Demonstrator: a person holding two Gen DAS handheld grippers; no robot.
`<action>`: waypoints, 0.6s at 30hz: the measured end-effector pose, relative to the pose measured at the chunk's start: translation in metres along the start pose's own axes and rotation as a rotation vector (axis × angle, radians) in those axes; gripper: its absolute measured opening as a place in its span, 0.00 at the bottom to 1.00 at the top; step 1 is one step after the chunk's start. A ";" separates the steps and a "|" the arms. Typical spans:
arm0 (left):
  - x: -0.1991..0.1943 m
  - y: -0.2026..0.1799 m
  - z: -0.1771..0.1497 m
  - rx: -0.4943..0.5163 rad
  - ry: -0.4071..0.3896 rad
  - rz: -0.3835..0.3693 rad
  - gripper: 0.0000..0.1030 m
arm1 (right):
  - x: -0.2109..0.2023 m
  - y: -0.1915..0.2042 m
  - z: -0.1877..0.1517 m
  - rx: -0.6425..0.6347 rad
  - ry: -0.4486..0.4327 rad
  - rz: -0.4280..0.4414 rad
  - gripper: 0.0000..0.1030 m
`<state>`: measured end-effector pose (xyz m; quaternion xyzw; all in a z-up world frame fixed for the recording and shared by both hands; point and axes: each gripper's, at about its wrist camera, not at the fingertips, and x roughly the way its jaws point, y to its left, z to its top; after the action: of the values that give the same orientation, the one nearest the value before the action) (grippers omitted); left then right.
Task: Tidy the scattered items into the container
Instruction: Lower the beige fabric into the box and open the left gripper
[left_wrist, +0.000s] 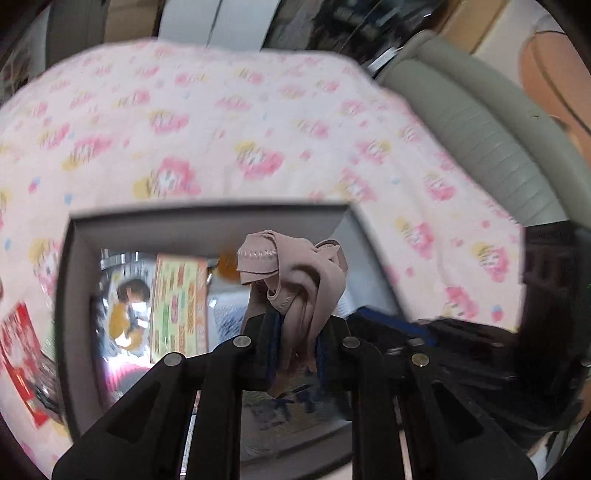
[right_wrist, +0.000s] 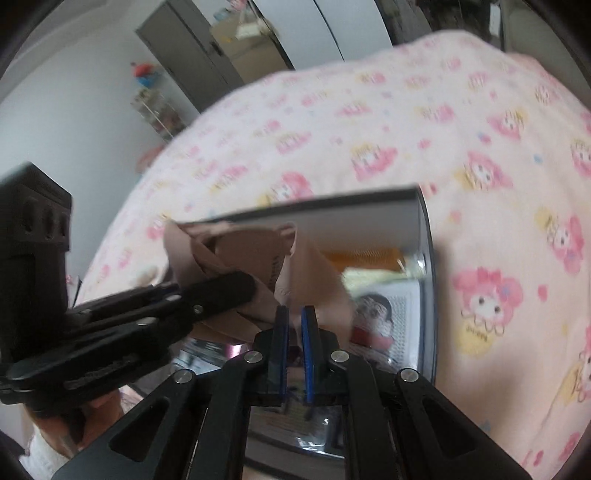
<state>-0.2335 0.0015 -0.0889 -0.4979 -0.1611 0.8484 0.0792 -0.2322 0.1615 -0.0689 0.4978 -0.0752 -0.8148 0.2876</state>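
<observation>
Your left gripper (left_wrist: 295, 332) and right gripper (right_wrist: 293, 325) are both clamped on the beige garment (left_wrist: 291, 273), which hangs at frame centre over the open grey container (left_wrist: 207, 225) on the pink cartoon-print blanket (left_wrist: 221, 122). Inside the container, at lower left, a green-and-orange printed packet (left_wrist: 181, 302) carries writing, probably too blurred for you to read.

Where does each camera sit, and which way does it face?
Left wrist: on the left hand-held gripper, looking down along its fingers at the beige cloth they pinch above the grey container; a forearm shows at top right.
Right wrist: on the right hand-held gripper, looking down at the same cloth; the left hand-held gripper enters from the left.
Shared: cloth, container, pink patterned bedsheet.
</observation>
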 end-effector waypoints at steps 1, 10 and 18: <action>0.008 0.006 -0.002 -0.020 0.023 0.009 0.15 | 0.002 -0.002 0.001 0.005 0.006 -0.013 0.07; 0.005 0.026 -0.015 -0.078 0.045 0.146 0.46 | 0.017 0.000 -0.003 -0.026 0.024 -0.203 0.07; 0.005 0.041 -0.017 -0.165 -0.009 0.252 0.45 | 0.035 0.012 -0.006 -0.093 0.070 -0.208 0.08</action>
<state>-0.2202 -0.0324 -0.1155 -0.5150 -0.1668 0.8379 -0.0698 -0.2338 0.1337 -0.0939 0.5170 0.0249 -0.8251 0.2267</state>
